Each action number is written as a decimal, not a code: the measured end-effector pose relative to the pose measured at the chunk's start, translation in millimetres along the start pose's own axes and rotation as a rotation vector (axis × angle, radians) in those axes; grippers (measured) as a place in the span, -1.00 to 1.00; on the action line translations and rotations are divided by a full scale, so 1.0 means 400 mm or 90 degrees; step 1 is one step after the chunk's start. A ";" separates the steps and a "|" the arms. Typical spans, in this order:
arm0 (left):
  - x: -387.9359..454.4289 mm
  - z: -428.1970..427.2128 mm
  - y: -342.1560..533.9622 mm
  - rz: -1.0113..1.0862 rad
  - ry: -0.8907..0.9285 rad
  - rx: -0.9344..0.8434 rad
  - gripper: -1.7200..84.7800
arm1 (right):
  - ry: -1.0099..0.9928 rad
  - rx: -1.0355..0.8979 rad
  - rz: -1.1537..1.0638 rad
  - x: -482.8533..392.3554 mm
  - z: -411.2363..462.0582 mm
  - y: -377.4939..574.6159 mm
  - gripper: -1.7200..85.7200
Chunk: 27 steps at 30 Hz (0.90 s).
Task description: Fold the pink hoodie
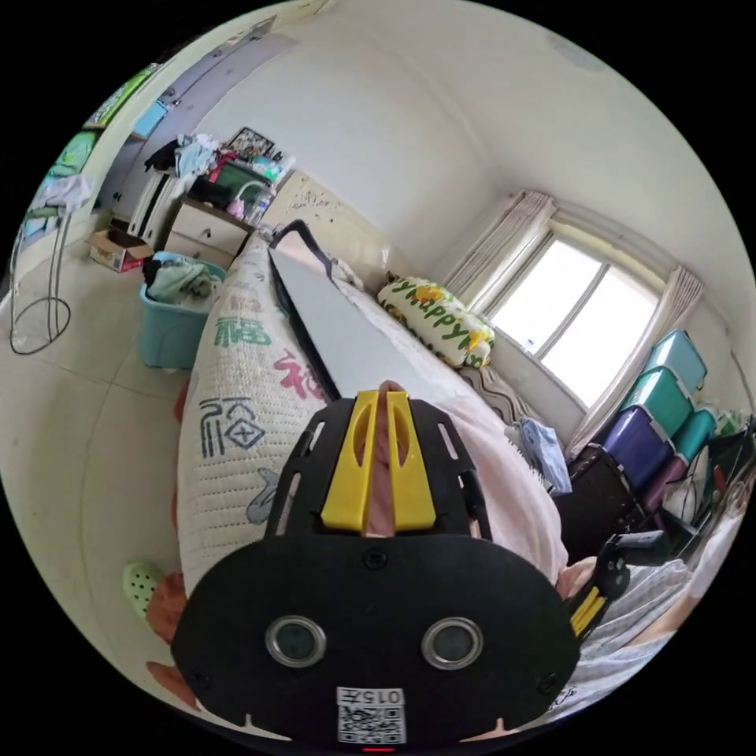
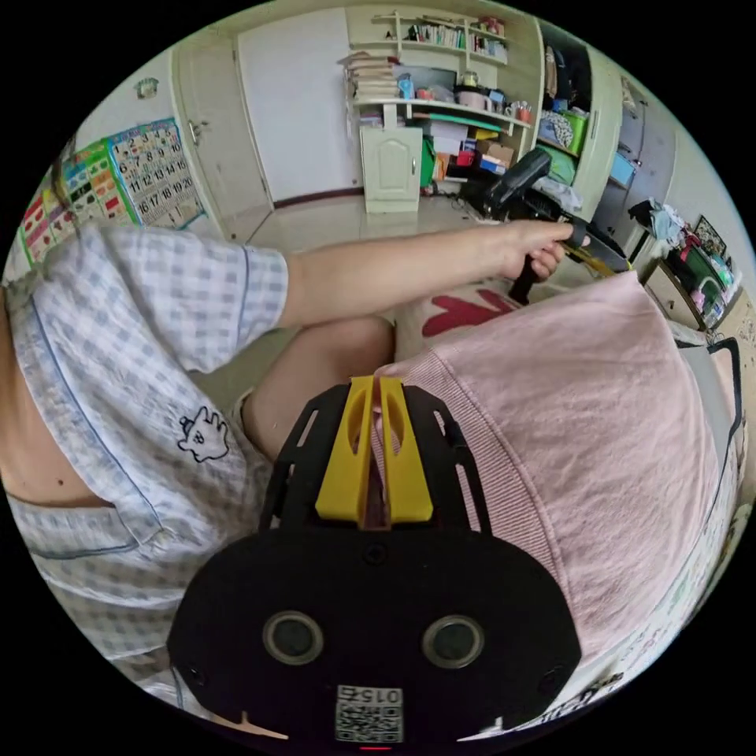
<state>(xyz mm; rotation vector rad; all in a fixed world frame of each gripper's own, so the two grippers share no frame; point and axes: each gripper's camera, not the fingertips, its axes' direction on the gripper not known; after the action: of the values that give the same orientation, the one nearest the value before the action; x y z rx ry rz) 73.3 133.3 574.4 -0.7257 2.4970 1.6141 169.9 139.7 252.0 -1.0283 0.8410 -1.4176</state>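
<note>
In the left gripper view the left gripper (image 1: 387,405) has its yellow jaws closed on a fold of the pink hoodie (image 1: 504,472), which lies on the bed (image 1: 236,409) near its foot edge; a grey board (image 1: 346,331) lies further up the bed, and a flowered pillow (image 1: 437,319) sits at the far side. In the right gripper view the right gripper (image 2: 376,398) clamps the hoodie's ribbed hem (image 2: 480,472); the pink cloth spreads away across the bed; the person's hand (image 2: 535,244) holds the other gripper at the hoodie's far edge.
</note>
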 end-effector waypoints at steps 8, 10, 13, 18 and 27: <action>-0.029 -0.075 0.010 -0.076 0.083 0.036 -0.75 | -0.041 0.017 0.014 0.016 0.039 -0.048 -0.97; -0.019 -0.087 0.009 -0.063 0.131 0.051 -0.70 | -0.039 0.021 0.006 0.011 0.045 -0.063 -0.97; 0.007 -0.058 0.009 -0.057 0.099 0.020 -0.67 | -0.024 0.018 -0.013 0.000 0.061 -0.087 -0.97; 0.015 0.038 0.009 -0.093 0.101 -0.041 -0.84 | -0.033 0.009 -0.012 0.009 0.093 -0.121 -0.97; 0.125 0.044 -0.018 0.014 -0.066 -0.048 -0.93 | -0.038 -0.014 0.012 0.026 0.140 -0.145 -0.97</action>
<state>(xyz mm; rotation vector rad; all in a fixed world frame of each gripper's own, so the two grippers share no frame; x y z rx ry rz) 29.1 129.0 544.7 -0.6071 2.3926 1.7140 200.7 139.2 327.3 -1.0714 0.8226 -1.3575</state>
